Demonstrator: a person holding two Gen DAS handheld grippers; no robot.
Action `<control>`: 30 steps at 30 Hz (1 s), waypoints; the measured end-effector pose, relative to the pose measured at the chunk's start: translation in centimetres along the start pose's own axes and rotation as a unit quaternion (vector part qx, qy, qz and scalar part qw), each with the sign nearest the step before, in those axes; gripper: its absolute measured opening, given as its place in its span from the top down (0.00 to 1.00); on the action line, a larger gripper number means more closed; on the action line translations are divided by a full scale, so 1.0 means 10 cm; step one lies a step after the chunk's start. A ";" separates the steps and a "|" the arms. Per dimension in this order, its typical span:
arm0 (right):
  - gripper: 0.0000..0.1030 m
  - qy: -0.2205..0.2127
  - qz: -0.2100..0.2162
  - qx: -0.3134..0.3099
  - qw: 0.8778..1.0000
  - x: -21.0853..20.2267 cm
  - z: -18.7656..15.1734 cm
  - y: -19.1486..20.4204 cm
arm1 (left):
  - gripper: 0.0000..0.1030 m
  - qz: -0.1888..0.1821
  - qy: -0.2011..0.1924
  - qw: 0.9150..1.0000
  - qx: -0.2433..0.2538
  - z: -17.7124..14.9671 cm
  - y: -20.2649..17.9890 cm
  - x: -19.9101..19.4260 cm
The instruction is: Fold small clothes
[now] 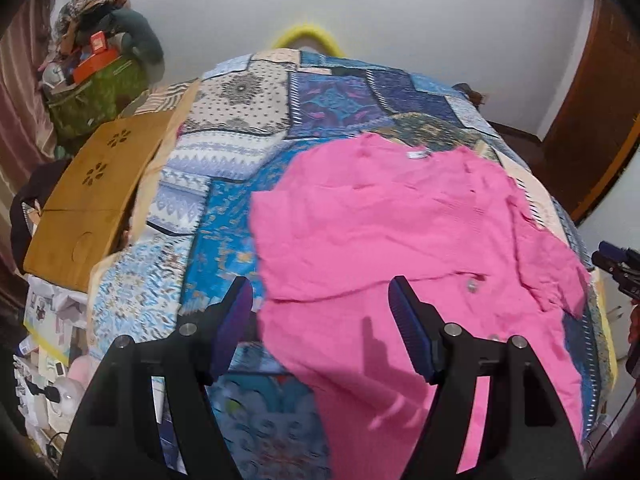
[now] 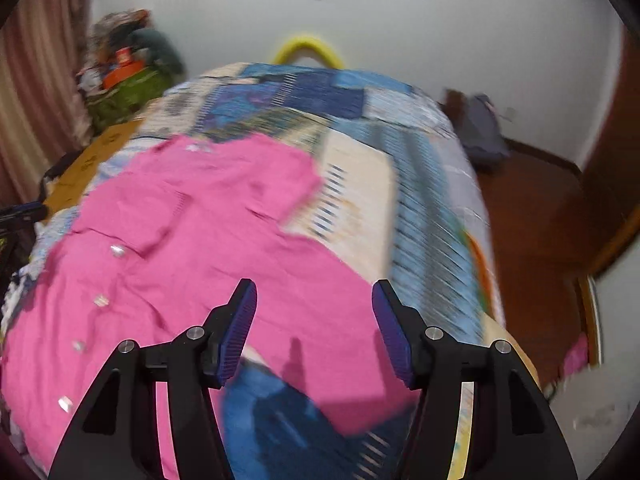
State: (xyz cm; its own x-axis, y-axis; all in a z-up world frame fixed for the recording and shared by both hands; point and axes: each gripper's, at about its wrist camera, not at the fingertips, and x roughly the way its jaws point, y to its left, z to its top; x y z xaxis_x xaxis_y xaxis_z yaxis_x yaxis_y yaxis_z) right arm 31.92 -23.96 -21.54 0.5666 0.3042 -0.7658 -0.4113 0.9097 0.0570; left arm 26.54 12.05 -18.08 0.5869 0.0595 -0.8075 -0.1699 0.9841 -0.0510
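Observation:
A pink buttoned shirt (image 1: 404, 232) lies spread on the blue patchwork bedcover (image 1: 224, 208), with one part folded over its middle. My left gripper (image 1: 320, 300) is open and empty, hovering above the shirt's left edge. In the right wrist view the shirt (image 2: 192, 240) fills the left and middle, and its small buttons show at the left. My right gripper (image 2: 314, 304) is open and empty above the shirt's lower right part, near the bedcover (image 2: 420, 200). The right wrist view is blurred by motion.
A tan wooden board (image 1: 92, 200) lies at the bed's left edge. A green bag heaped with clutter (image 1: 96, 80) stands beyond it by the curtain. A brown wooden door (image 1: 592, 112) and floor are on the right. The other gripper (image 1: 616, 268) shows at the far right.

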 end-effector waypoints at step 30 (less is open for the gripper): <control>0.93 -0.019 0.056 0.011 0.998 -0.46 0.19 -0.15 | 0.32 -0.010 0.012 1.000 0.019 -0.10 -0.32 0.06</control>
State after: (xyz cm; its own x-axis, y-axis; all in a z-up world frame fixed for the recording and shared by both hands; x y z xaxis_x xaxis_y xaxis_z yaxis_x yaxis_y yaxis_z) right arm 31.25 -26.17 -16.89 0.5441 0.4146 -0.7295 -0.4585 0.8750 0.1553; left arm 26.65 8.79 -18.95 0.5698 0.0370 -0.8210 -0.1285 0.9907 -0.0446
